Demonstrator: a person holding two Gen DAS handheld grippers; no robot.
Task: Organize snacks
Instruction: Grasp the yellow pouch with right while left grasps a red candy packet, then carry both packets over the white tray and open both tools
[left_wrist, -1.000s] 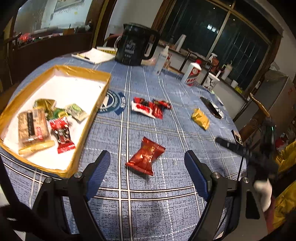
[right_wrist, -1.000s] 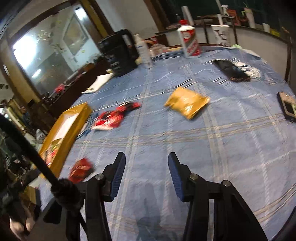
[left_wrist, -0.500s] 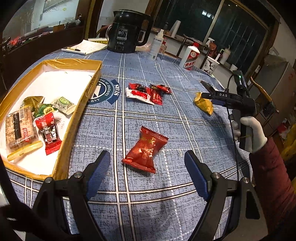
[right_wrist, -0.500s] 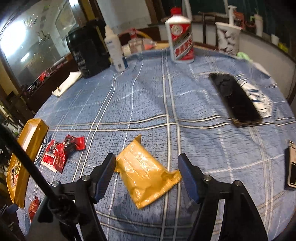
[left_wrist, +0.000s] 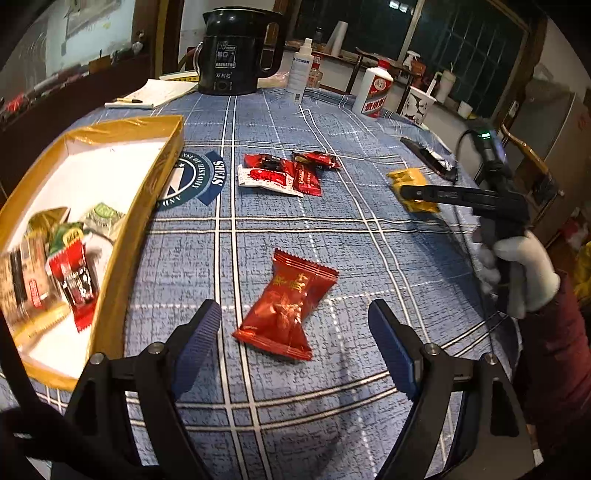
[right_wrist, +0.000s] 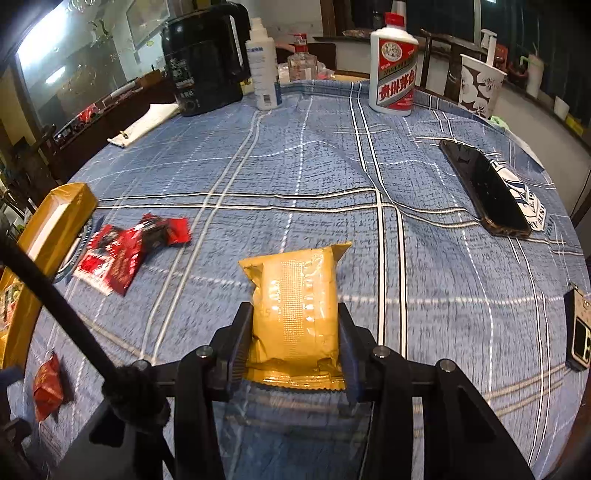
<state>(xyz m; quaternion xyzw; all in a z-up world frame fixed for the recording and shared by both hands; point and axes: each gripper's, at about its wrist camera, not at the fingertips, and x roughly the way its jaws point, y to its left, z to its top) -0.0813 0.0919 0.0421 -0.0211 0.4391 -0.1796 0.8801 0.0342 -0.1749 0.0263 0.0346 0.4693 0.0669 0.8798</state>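
Observation:
A red snack packet (left_wrist: 290, 302) lies on the blue checked tablecloth. My left gripper (left_wrist: 293, 314) hovers just over it, open, one finger on each side. A yellow snack packet (right_wrist: 295, 288) sits between the pads of my right gripper (right_wrist: 294, 321). Its jaws are closing and the pads press the packet's sides. The left wrist view shows this packet (left_wrist: 408, 181) at the tip of the right gripper, held by a white-gloved hand (left_wrist: 524, 269). A gold-rimmed box (left_wrist: 147, 184) at the left holds several snacks. A few red packets (left_wrist: 280, 173) lie mid-table.
At the table's far side stand a black kettle (left_wrist: 236, 55), a spray bottle (left_wrist: 301, 70), a white liquor bottle (right_wrist: 395, 70) and a paper cup (right_wrist: 480, 85). A notepad (left_wrist: 155, 94) lies far left. A black phone (right_wrist: 484, 188) lies right of the yellow packet.
My right gripper swung over to the yellow packet, opened around it, then closed on its sides. My left gripper dropped closer to the red packet, still open.

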